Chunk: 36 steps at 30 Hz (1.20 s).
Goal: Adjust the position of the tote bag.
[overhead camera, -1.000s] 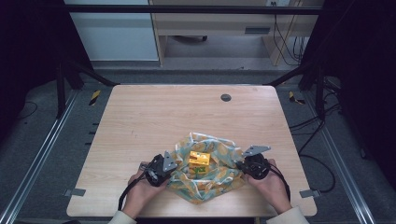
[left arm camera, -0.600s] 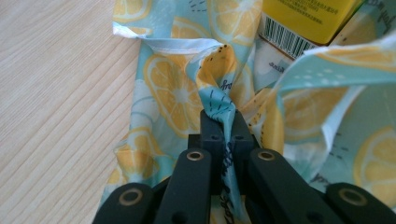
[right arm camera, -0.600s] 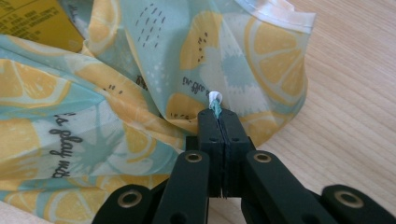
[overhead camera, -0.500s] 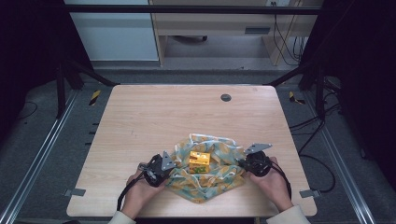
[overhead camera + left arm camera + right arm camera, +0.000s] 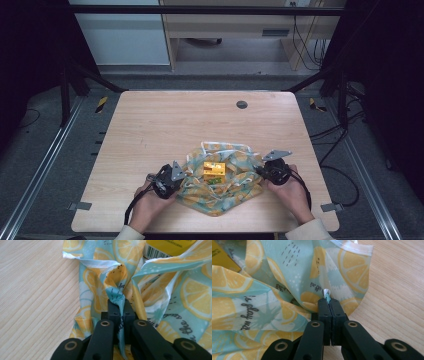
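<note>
lemon-print cloth (image 5: 225, 187) lies bunched at the near mid edge of the bench (image 5: 165, 130) w/ a yellow box (image 5: 213, 170) in its middle, left hand-held gripper (image 5: 119, 305) clamped on a fold at its left side & right hand-held gripper (image 5: 328, 302) pinching its right hem.

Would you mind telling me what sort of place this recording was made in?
Probably a lab recording station: a bare wooden table inside a black metal frame, cables trailing on the floor.
</note>
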Each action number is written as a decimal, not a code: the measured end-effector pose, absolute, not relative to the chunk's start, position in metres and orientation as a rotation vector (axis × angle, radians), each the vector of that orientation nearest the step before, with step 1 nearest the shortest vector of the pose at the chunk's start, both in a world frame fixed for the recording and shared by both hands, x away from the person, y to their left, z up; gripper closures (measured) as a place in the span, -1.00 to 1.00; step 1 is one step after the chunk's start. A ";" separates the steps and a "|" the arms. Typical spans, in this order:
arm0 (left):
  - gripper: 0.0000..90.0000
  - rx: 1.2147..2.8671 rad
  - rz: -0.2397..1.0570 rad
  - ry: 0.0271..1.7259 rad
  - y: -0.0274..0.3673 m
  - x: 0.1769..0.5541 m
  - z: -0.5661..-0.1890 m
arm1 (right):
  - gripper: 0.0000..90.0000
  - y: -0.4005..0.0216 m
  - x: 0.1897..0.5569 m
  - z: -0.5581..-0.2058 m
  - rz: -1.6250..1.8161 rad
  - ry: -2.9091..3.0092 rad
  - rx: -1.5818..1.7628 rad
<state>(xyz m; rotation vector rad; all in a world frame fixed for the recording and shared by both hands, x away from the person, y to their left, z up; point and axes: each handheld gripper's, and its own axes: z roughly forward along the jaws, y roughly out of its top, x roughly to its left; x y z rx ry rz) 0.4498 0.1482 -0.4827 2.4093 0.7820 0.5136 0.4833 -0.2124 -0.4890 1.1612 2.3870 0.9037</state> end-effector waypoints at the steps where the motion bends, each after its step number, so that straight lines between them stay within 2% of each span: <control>1: 0.98 2.403 0.521 0.781 0.149 0.449 -0.482 | 0.96 -0.213 0.482 -0.488 0.916 2.381 1.152; 2: 0.96 2.397 0.528 0.779 0.149 0.448 -0.480 | 0.91 -0.213 0.479 -0.486 0.932 2.371 1.157; 4: 0.81 2.368 0.542 0.775 0.151 0.444 -0.473 | 0.67 -0.216 0.474 -0.481 0.960 2.329 1.134; 8: 0.23 2.252 0.601 0.780 0.159 0.434 -0.449 | -0.09 -0.219 0.461 -0.461 1.052 2.195 1.119; 12: -0.14 2.107 0.627 0.812 0.174 0.428 -0.425 | -0.42 -0.222 0.451 -0.442 1.186 2.063 1.114; 17: -0.36 2.014 0.707 0.920 0.215 0.432 -0.409 | -0.60 -0.222 0.444 -0.426 1.249 1.952 1.089; 21: -0.53 1.943 0.760 1.059 0.255 0.445 -0.416 | -0.67 -0.227 0.447 -0.424 1.245 1.899 1.118; 24: -0.59 1.891 0.754 1.132 0.276 0.450 -0.420 | -0.71 -0.230 0.449 -0.425 1.223 1.880 1.146; 30: -0.70 1.867 0.790 1.169 0.292 0.457 -0.427 | -0.81 -0.239 0.455 -0.423 1.190 1.814 1.174; 36: -0.69 1.885 0.790 1.224 0.303 0.462 -0.436 | -0.83 -0.256 0.458 -0.427 1.160 1.779 1.220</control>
